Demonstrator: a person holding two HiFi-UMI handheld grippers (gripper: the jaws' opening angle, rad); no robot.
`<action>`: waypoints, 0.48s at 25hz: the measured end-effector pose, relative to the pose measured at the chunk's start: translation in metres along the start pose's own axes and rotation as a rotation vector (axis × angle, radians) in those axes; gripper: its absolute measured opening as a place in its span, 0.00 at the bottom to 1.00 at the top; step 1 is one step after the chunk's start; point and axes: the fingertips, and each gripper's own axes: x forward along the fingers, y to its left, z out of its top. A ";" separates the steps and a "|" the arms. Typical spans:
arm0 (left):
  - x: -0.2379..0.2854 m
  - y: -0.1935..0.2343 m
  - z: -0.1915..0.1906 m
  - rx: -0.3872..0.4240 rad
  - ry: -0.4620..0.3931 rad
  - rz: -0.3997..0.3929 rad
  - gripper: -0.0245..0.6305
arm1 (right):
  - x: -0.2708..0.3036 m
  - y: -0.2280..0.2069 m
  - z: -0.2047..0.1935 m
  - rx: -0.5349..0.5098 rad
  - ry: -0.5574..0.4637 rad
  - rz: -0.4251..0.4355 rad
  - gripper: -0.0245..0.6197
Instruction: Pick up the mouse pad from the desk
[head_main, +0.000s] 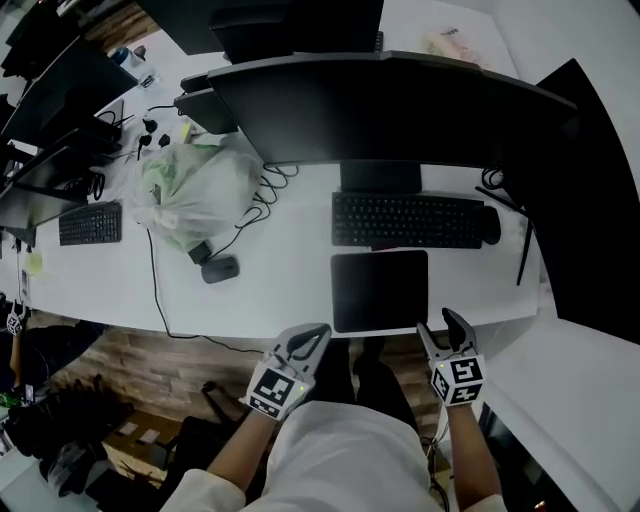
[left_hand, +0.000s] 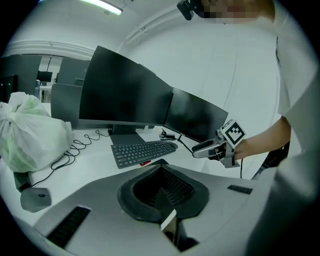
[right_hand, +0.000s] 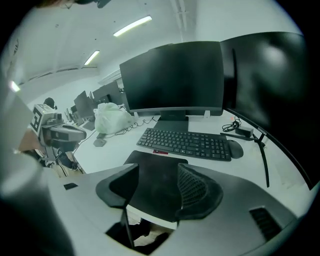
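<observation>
Some of mouse pad (right_hand: 155, 192) hidden behind parted jaws of right gripper (right_hand: 159, 170), left gripper (left_hand: 161, 172) jaws closed.

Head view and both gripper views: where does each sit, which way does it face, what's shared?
Head view: on the person's head, looking steeply down at the desk; shows left gripper, right gripper, both forearms.
Left gripper view: on the left gripper, facing across the desk toward the keyboard; its jaws together, right gripper beyond.
Right gripper view: on the right gripper, facing the monitor; its jaws apart, mouse pad beyond them.
Shared: all three show the keyboard.
</observation>
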 end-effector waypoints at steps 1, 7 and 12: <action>0.002 0.004 -0.002 -0.002 0.005 -0.003 0.06 | 0.005 -0.002 -0.003 0.004 0.014 -0.006 0.44; 0.009 0.026 -0.014 -0.020 0.018 0.006 0.06 | 0.038 -0.013 -0.028 0.037 0.095 -0.022 0.48; 0.016 0.041 -0.031 -0.029 0.039 0.027 0.06 | 0.069 -0.020 -0.048 0.048 0.150 -0.029 0.52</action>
